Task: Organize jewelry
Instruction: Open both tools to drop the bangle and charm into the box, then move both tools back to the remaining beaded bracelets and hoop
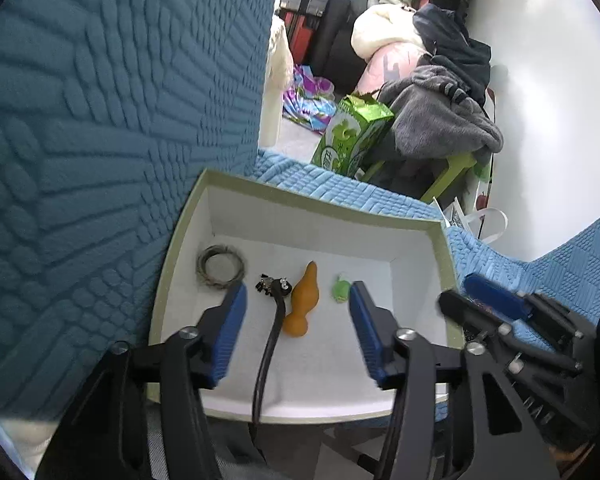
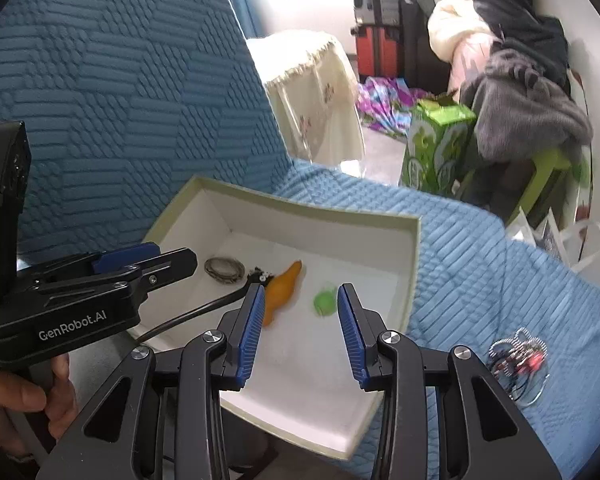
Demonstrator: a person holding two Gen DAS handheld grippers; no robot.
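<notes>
1. White card lines the shallow box point(image 1: 444, 264), whose pale green rim frames the middle of both views; it sits on a blue quilted cover point(image 1: 100, 120) that rises like a wall along the box's left edge.
2. Inside, in a row across the far half: a grey coiled ring point(image 1: 220, 270), a small black beaded piece on a black cord point(image 1: 266, 352), an orange gourd-shaped pendant point(image 1: 303, 302) and a small green bead point(image 1: 342, 290). The cord trails out over the near rim.
3. Left gripper point(image 1: 298, 308) hangs above the box floor, fingers wide apart with nothing gripped; the cord runs between them untouched.
4. Right gripper point(image 2: 301, 308) has its fingers moderately apart and bare, with the green bead point(image 2: 325, 300) seen between them.
5. Lower right in the right wrist view, a tangle of jewelry point(image 2: 518, 360) lies on the cover outside the box.
6. Near half of the box floor is bare.
</notes>
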